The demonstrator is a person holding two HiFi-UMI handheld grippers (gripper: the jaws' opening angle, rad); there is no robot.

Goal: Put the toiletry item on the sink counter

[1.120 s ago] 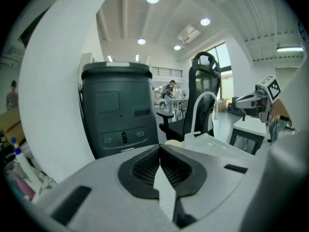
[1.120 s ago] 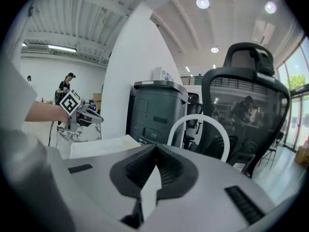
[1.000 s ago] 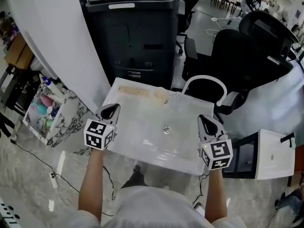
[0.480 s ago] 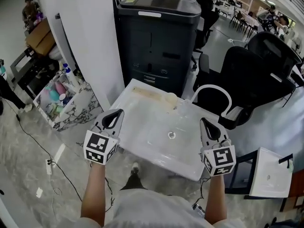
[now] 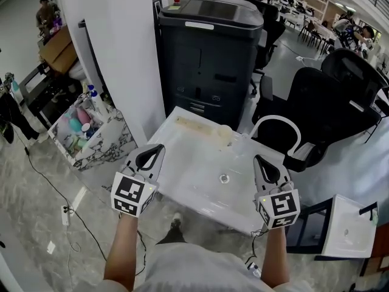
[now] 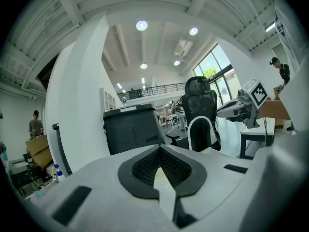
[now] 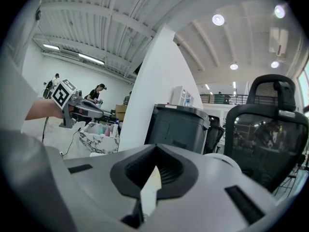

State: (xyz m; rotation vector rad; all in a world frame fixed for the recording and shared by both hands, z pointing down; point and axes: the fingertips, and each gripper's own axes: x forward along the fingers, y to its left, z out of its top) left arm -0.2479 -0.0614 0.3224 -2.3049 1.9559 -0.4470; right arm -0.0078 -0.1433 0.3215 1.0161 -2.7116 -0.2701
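A white sink counter [image 5: 182, 154] with a drain [image 5: 223, 178] lies below me. Several toiletry bottles [image 5: 78, 117], pink and teal among them, stand in a marble-patterned box [image 5: 103, 143] on the floor to its left. My left gripper [image 5: 151, 156] hovers over the counter's left edge, jaws shut and holding nothing. My right gripper [image 5: 265, 165] hangs over the counter's right side, also shut and holding nothing. The left gripper view shows the left gripper [image 6: 160, 149] with its pads meeting. In the right gripper view the right gripper [image 7: 155, 147] looks the same, and the box [image 7: 99, 140] sits far left.
A black copier [image 5: 209, 59] stands behind the counter, a white pillar [image 5: 115, 53] to its left and a black office chair [image 5: 331, 102] to its right. A white arched loop [image 5: 276, 121] rises at the counter's far right corner. A small white basin unit [image 5: 349, 227] sits at lower right. Cables cross the floor.
The view has swung left and up, bringing the box of bottles further in. Both grippers stay shut over the counter; the left one has edged right.
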